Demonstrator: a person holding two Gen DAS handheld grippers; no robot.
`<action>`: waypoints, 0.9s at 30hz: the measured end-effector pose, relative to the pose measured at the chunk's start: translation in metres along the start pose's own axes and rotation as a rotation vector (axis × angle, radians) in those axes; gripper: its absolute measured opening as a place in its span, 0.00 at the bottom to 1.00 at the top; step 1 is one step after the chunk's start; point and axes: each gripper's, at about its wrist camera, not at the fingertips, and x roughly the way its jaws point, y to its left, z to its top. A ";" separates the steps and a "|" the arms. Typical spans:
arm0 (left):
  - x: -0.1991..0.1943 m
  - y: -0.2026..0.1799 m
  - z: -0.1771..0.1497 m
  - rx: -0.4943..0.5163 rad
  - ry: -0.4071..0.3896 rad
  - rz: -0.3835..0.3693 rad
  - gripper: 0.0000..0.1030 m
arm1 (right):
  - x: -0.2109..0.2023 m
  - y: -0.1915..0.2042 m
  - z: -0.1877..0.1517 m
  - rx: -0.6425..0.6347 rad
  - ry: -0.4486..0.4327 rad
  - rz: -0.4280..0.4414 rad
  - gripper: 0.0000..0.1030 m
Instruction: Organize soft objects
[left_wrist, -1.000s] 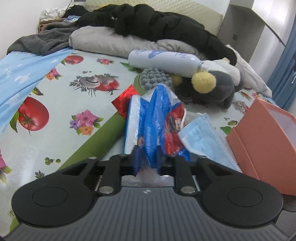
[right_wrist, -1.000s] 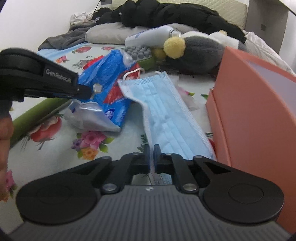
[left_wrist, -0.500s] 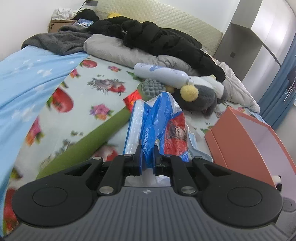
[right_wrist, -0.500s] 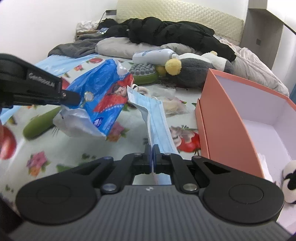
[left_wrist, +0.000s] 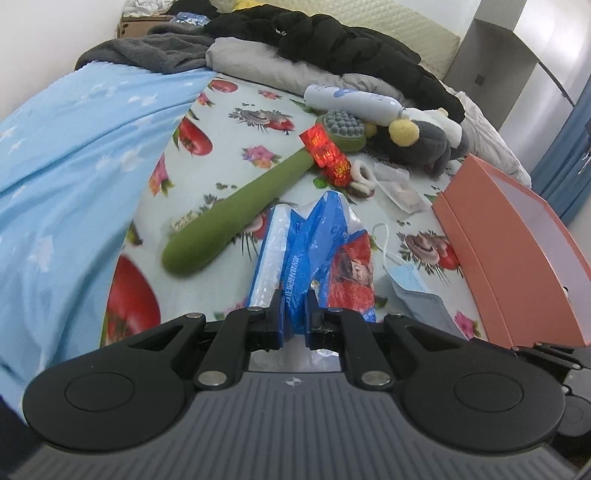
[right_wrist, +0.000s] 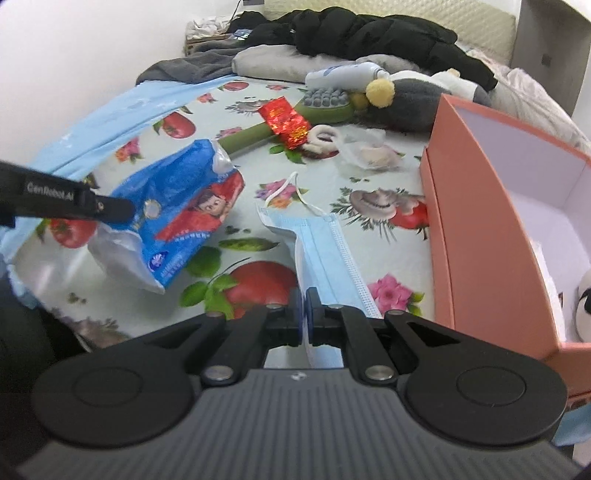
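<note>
My left gripper (left_wrist: 294, 317) is shut on a blue and red plastic packet (left_wrist: 314, 243) and holds it above the bed; the packet also shows in the right wrist view (right_wrist: 177, 206), hanging from the left gripper's finger (right_wrist: 107, 206). My right gripper (right_wrist: 304, 317) is shut on a light blue face mask (right_wrist: 325, 251), lifted beside the orange box (right_wrist: 480, 206). The mask also shows in the left wrist view (left_wrist: 417, 295). A grey plush toy with a yellow pompom (right_wrist: 406, 96) lies at the back.
A green massage brush (left_wrist: 258, 206), a red foil packet (left_wrist: 327, 155), a white bottle (left_wrist: 351, 99) and a clear bag (right_wrist: 369, 155) lie on the flowered sheet. A light blue blanket (left_wrist: 74, 166) is at the left. Dark clothes are piled at the headboard. A white plush (right_wrist: 583, 306) sits in the box.
Both grippers have risen and pulled back from the bed, carrying the packet and the mask. The mask now hangs clear of the sheet next to the orange box.
</note>
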 end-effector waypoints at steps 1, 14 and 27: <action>-0.004 0.001 -0.004 -0.002 0.005 -0.004 0.11 | -0.002 0.000 -0.001 0.006 0.004 0.016 0.07; 0.003 0.003 -0.007 -0.001 0.064 -0.040 0.48 | 0.021 -0.002 0.008 0.014 0.010 0.076 0.59; 0.066 -0.016 0.002 0.133 0.148 -0.027 0.41 | 0.075 -0.010 0.023 0.026 0.165 0.058 0.53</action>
